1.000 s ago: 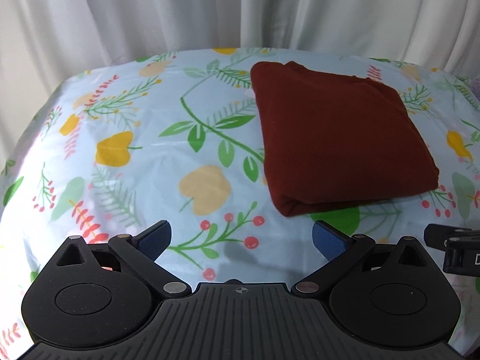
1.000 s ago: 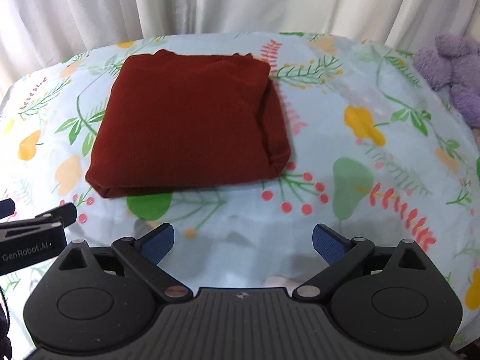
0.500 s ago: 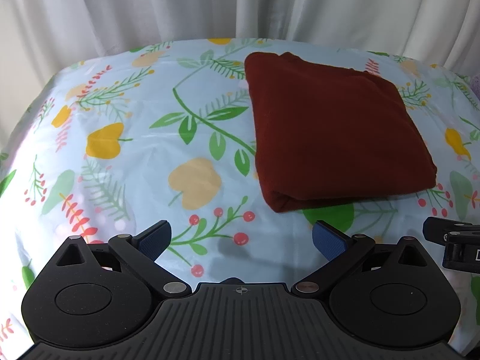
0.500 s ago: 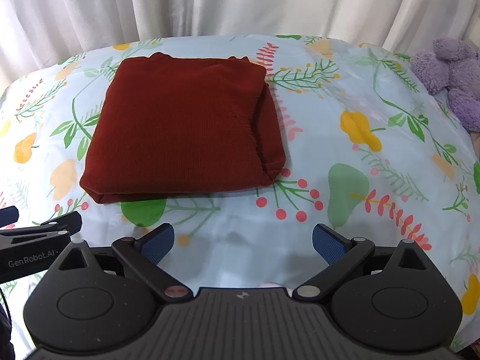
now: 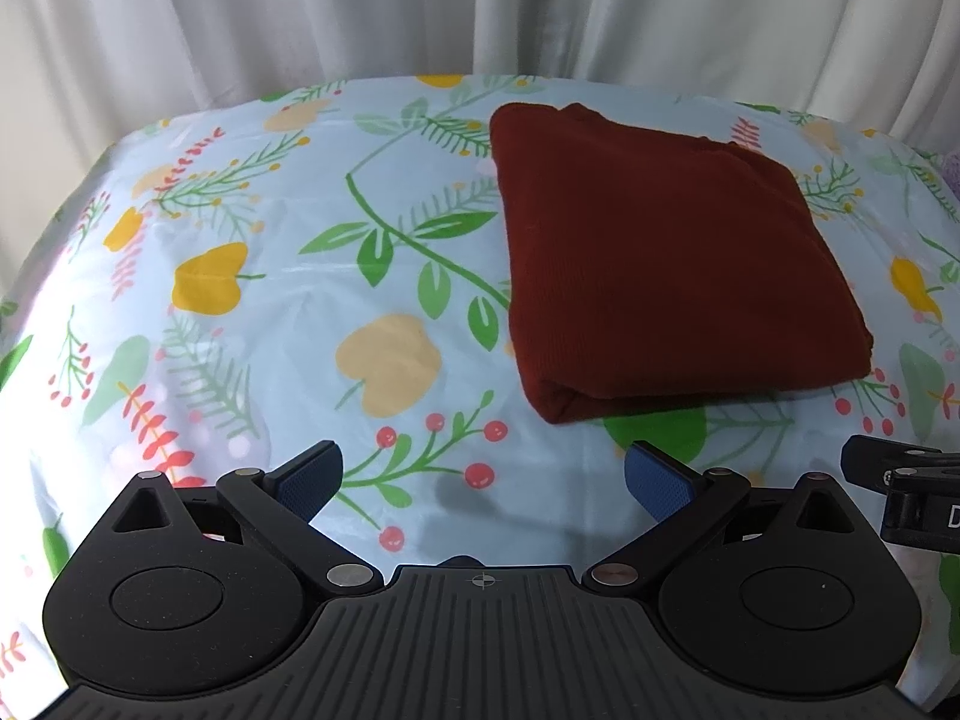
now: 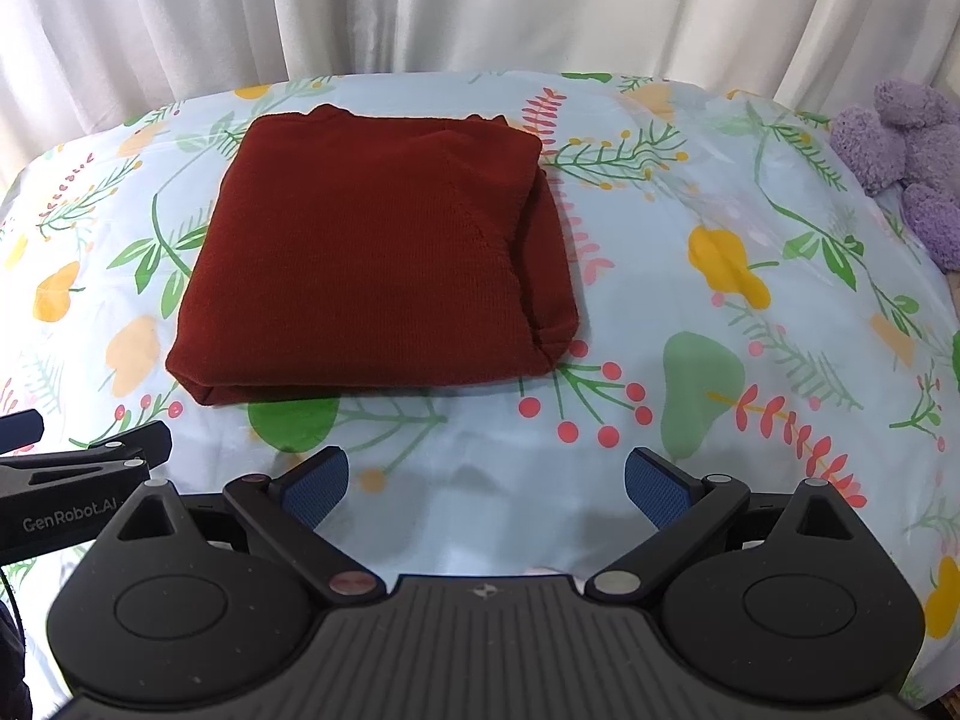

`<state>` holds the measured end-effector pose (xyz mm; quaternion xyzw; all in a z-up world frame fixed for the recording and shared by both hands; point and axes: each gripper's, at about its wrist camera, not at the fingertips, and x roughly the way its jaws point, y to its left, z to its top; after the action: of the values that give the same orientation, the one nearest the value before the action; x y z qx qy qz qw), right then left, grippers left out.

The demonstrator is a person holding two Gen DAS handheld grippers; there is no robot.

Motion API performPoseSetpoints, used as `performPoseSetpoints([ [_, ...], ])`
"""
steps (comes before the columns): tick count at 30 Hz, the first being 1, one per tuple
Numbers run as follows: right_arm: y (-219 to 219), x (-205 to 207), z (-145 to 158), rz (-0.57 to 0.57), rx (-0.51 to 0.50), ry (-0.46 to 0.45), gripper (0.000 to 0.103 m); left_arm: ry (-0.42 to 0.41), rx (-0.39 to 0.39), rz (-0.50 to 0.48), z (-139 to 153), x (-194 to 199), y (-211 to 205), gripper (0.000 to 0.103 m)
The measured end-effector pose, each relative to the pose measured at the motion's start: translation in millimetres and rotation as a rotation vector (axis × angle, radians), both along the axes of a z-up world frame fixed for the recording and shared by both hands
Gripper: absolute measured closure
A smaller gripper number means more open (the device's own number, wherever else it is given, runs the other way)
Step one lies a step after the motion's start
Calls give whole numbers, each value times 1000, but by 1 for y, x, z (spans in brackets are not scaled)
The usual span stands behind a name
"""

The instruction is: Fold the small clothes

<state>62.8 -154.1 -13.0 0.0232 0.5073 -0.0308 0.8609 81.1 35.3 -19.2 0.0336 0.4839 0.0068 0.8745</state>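
A dark red knitted garment lies folded into a thick rectangle on the floral tablecloth. In the right wrist view the same folded garment sits ahead and left of centre. My left gripper is open, nothing between its blue pads, hovering near the table's front, short of the garment's near left corner. My right gripper is also open and empty, back from the garment's near edge. The left gripper's body shows at the left edge of the right wrist view.
A purple plush toy lies at the table's far right. White curtains hang right behind the table. The cloth with its leaf and fruit print spreads to the left and right of the garment.
Both grippers have drawn back and risen a little from the folded garment, which now appears farther off. Both stayed open. The garment has not moved.
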Motion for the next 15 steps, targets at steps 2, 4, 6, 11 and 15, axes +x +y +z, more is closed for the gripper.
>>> performPoseSetpoints([
  [2, 0, 0, 0, 1, -1, 1, 4, 1, -2, 0, 0, 0, 0, 0],
  [4, -1, 0, -1, 0, 0, 2, 4, 2, -2, -2, 0, 0, -1, 0],
  [6, -1, 0, -1, -2, 1, 3, 4, 3, -1, -3, 0, 0, -1, 0],
  [11, -2, 0, -1, -7, 4, 1, 4, 5, 1, -2, -1, 0, -3, 0],
  [15, -3, 0, -1, -7, 5, 0, 4, 6, 2, -4, -1, 0, -4, 0],
])
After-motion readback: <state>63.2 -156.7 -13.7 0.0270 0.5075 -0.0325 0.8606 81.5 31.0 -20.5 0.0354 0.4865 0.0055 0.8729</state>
